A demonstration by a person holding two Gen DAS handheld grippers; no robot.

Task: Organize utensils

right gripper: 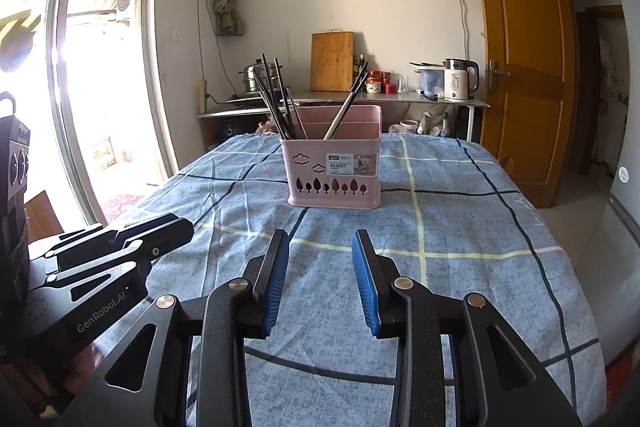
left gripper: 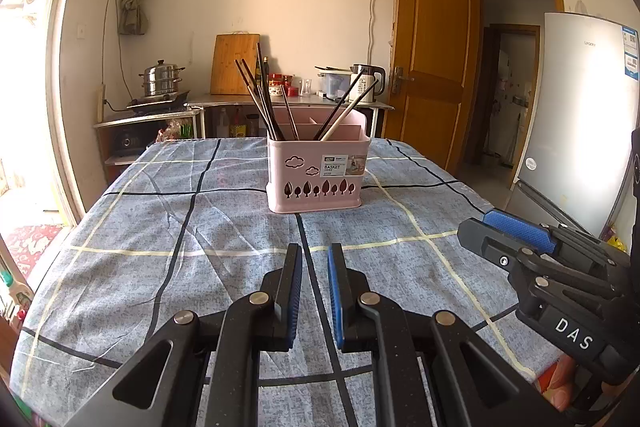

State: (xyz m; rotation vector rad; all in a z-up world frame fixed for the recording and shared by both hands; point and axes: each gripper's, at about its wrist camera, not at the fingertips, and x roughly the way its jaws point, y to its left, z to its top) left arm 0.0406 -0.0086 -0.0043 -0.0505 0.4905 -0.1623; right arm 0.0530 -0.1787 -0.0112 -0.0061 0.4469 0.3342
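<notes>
A pink utensil basket [left gripper: 316, 171] stands upright on the blue checked tablecloth [left gripper: 160, 227], mid-table; it also shows in the right wrist view [right gripper: 334, 171]. Several dark chopsticks [left gripper: 260, 99] lean in its left compartment, and dark and pale ones [left gripper: 344, 111] lean in a right one. My left gripper [left gripper: 315, 251] hovers low over the near table, empty, its jaws a narrow gap apart. My right gripper [right gripper: 322, 239] is open and empty, also near the table's front. Each gripper shows at the side of the other's view.
Behind the table, a steel counter [left gripper: 288, 101] holds a steamer pot [left gripper: 162, 79], cutting board [left gripper: 234, 65], jars and a kettle [left gripper: 370, 81]. A wooden door [left gripper: 432, 55] and a fridge [left gripper: 580, 115] stand to the right. A glass door [right gripper: 80, 67] is left.
</notes>
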